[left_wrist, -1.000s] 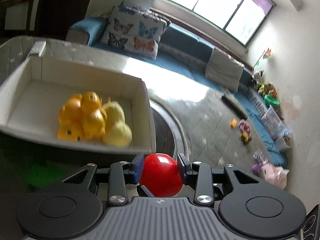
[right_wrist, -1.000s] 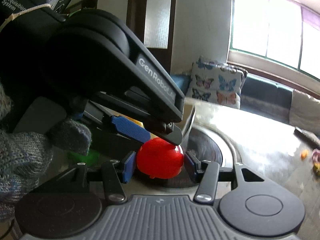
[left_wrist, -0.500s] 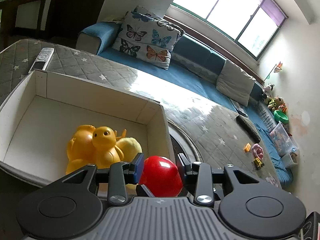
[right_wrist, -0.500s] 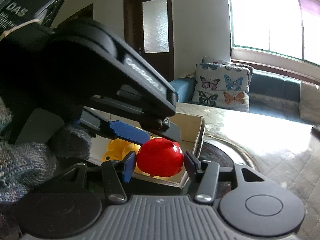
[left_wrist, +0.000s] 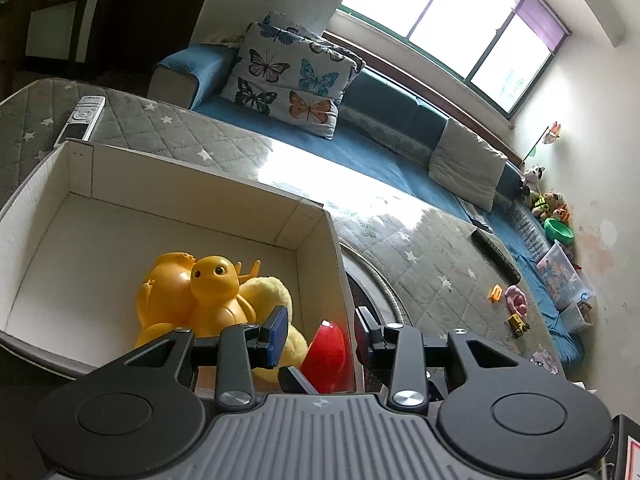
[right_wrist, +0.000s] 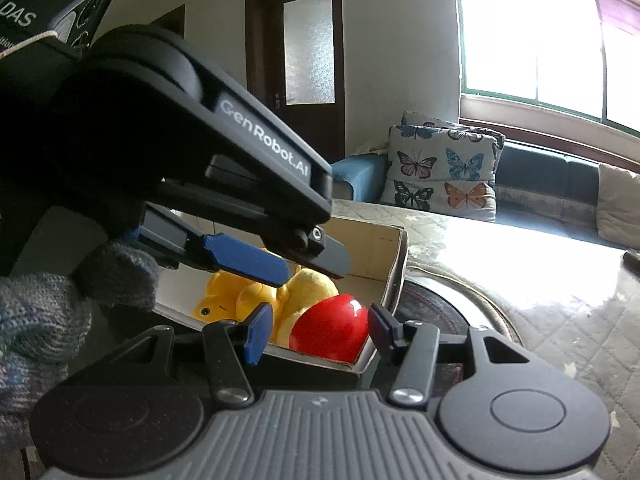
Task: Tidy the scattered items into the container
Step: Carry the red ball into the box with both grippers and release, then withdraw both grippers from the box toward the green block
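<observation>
A red ball (left_wrist: 326,354) lies inside the white cardboard box (left_wrist: 120,176), in its near right corner, beside yellow toy ducks (left_wrist: 208,292) and a yellow plush (left_wrist: 268,292). My left gripper (left_wrist: 320,330) is open above that corner, its blue pads apart from the ball. In the right wrist view the ball (right_wrist: 332,330) sits in the box (right_wrist: 394,256) next to the ducks (right_wrist: 236,298). My right gripper (right_wrist: 318,330) is open, with its pads on either side of the ball and not touching it. The left gripper (right_wrist: 276,264) hangs just above.
A white remote (left_wrist: 82,118) lies on the grey quilted mat (left_wrist: 420,248) behind the box. A round dark disc (left_wrist: 372,296) sits right of the box. Small toys (left_wrist: 514,300) and a dark remote (left_wrist: 496,256) lie at the far right. A blue sofa with butterfly cushions (left_wrist: 292,80) is behind.
Both grippers moved over the box with red balls held, then opened. One red ball now rests in the box corner; only one shows.
</observation>
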Demonstrator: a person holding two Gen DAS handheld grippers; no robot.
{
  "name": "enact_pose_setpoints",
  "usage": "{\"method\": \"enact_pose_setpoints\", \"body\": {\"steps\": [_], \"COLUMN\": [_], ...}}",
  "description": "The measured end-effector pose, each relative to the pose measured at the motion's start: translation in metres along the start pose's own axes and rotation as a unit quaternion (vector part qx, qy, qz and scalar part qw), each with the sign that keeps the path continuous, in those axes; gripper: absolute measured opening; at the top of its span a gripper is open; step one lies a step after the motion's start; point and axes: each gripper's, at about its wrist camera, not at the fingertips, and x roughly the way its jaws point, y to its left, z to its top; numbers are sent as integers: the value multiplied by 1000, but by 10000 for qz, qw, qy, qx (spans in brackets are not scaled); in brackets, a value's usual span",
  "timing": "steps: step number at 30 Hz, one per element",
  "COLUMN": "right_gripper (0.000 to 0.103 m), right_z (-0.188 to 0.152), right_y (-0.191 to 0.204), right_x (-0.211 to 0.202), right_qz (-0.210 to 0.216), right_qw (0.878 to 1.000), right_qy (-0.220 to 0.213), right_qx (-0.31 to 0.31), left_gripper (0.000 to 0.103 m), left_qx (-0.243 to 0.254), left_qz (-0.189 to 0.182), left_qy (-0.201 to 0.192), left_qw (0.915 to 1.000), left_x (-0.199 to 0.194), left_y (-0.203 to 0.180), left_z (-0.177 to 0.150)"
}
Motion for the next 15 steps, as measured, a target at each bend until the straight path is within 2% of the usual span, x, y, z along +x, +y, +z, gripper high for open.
{"method": "enact_pose_setpoints", "body": {"steps": [15], "right_gripper": [54], "right_z": [-5], "right_y": [19], "right_x": [-21], "right_qz": [15], "right_qw": [9997], "right_qy": [40], "right_qx": [-224], "left_gripper": [39], "left_qx": [29], "left_qz": [62], "left_qy": [-42], "left_qw": [10000], "left_x": [-35], "left_y": [12], "left_z": [-24]}}
